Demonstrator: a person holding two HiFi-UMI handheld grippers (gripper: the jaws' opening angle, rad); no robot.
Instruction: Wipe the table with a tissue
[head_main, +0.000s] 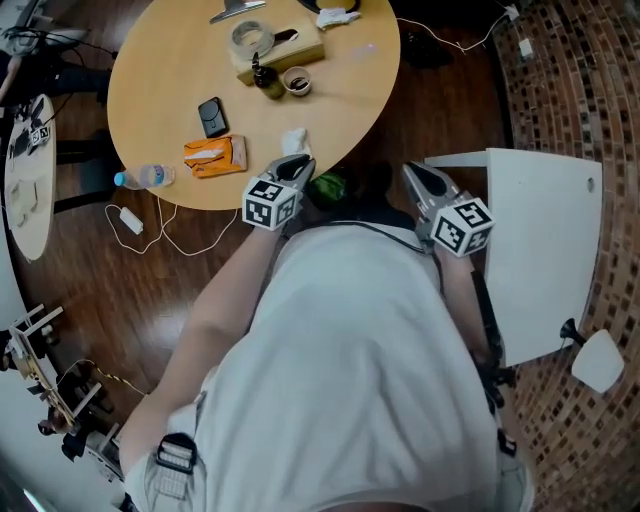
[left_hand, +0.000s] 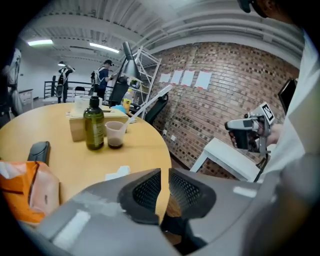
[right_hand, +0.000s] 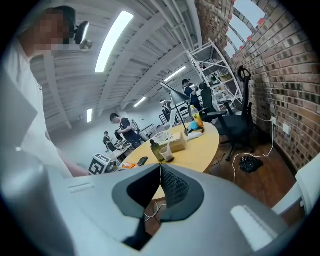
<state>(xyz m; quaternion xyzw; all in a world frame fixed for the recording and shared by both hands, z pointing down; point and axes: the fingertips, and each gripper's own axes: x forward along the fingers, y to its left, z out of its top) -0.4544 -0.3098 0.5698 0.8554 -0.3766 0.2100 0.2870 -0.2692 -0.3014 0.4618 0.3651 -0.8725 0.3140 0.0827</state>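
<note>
Table (head_main: 170, 70) smooth matt light wood; floor (head_main: 150, 290) glossy dark wood; wall (left_hand: 220, 105) rough brick; tissue (head_main: 295, 141) crumpled paper.

Orange packet (head_main: 214, 156) lying near table (head_main: 170, 70) near edge, black phone (head_main: 212, 117) lying just behind it. Water bottle (head_main: 145, 178) lying on side at edge, left of packet. Dark bottle (head_main: 262, 77) and cup (head_main: 296, 81) standing beside cardboard box (head_main: 290, 52), tape roll (head_main: 251, 40) sitting on box. White charger (head_main: 131, 220) lying on floor.

The far side of your table (head_main: 170, 90) is cut off above; on the table, the orange packet (left_hand: 22, 192) runs out of the left gripper view.
</note>
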